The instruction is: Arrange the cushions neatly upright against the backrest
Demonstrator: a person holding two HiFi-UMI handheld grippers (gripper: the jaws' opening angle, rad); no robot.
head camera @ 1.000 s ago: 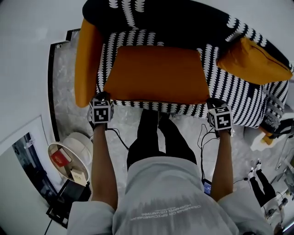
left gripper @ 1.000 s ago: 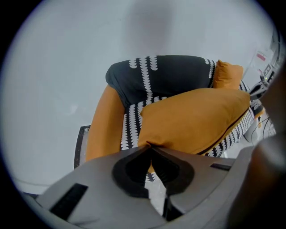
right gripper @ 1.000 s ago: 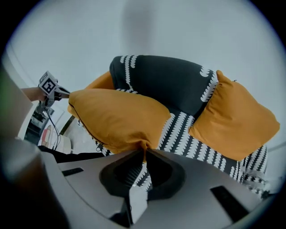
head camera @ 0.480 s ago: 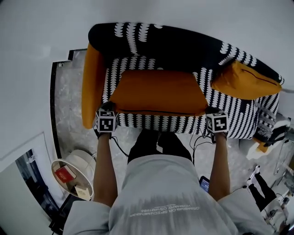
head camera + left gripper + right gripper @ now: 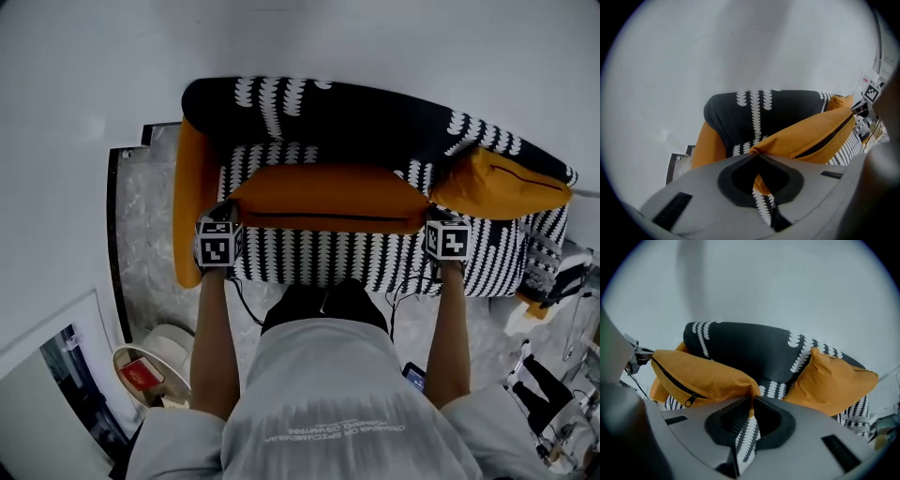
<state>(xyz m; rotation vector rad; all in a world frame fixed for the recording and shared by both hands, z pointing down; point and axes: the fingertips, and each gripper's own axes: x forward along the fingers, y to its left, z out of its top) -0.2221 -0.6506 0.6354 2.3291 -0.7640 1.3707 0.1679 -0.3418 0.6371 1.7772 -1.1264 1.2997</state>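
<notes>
A plain white wall (image 5: 84,112) is seen behind a black-&-white patterned sofa (image 5: 309,103) w/ an orange armrest (image 5: 192,206). The grey marble-look floor (image 5: 145,244) is edged by a dark strip (image 5: 112,234) at left. A round white side table (image 5: 167,339) is set at bottom left. Misc. clutter (image 5: 561,277) at right can't be made out. Everything is lit evenly, softly.
</notes>
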